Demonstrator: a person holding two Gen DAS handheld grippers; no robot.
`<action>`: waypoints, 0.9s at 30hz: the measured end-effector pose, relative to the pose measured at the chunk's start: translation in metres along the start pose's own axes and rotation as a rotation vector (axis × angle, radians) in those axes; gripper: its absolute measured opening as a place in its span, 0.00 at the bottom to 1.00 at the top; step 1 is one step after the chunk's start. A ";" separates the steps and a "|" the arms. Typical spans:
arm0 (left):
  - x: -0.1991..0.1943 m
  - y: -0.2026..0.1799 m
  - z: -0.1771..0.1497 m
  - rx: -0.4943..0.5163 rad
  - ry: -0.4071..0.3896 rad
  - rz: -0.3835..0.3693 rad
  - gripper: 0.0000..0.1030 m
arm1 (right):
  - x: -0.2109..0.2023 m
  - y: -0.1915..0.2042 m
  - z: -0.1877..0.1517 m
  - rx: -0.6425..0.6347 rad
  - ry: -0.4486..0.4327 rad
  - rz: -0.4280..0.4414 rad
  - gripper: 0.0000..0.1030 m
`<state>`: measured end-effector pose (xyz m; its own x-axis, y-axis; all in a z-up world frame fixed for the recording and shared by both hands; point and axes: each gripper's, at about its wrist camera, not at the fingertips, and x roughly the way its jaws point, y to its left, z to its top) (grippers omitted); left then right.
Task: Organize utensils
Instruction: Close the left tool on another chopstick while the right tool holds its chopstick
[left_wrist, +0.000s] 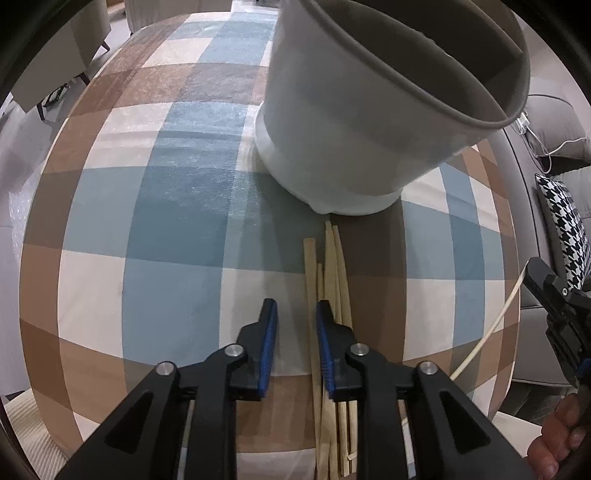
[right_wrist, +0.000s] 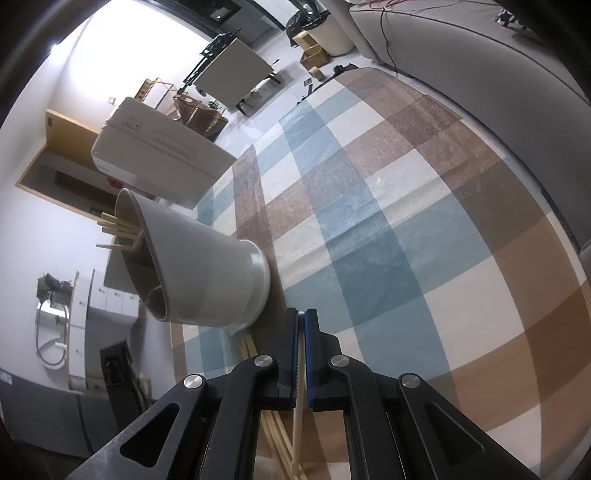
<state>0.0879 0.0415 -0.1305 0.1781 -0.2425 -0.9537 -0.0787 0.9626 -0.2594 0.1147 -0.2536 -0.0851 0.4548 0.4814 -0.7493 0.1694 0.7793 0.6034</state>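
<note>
A grey-white utensil holder (left_wrist: 369, 110) stands on the checked tablecloth, just beyond a bundle of wooden chopsticks (left_wrist: 334, 266) lying flat. My left gripper (left_wrist: 295, 314) is open and low over the cloth, its right finger touching the bundle. In the right wrist view the holder (right_wrist: 207, 273) is at the left with several chopsticks (right_wrist: 118, 229) sticking out of it. My right gripper (right_wrist: 301, 317) is shut on a single chopstick (right_wrist: 298, 424), which runs back between its fingers. The right gripper also shows in the left wrist view (left_wrist: 554, 295), with its chopstick (left_wrist: 491, 325).
The checked cloth (right_wrist: 406, 221) covers the table. A sofa with a houndstooth cushion (left_wrist: 565, 229) lies past the table's right edge. A white box (right_wrist: 155, 155) stands behind the holder. More chopsticks (right_wrist: 247, 347) lie on the cloth under my right gripper.
</note>
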 end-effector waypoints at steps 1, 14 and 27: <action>-0.004 -0.004 0.001 0.000 0.000 -0.001 0.21 | 0.000 -0.001 0.000 0.001 0.001 0.000 0.02; 0.008 -0.030 -0.002 0.012 -0.016 0.086 0.23 | 0.000 -0.004 0.002 0.014 -0.001 -0.004 0.02; 0.024 -0.058 -0.001 0.073 -0.024 0.106 0.25 | 0.002 -0.006 0.001 0.023 -0.003 -0.009 0.02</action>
<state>0.0954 -0.0202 -0.1391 0.1964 -0.1372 -0.9709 -0.0269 0.9890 -0.1452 0.1159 -0.2580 -0.0902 0.4554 0.4730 -0.7542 0.1935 0.7743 0.6025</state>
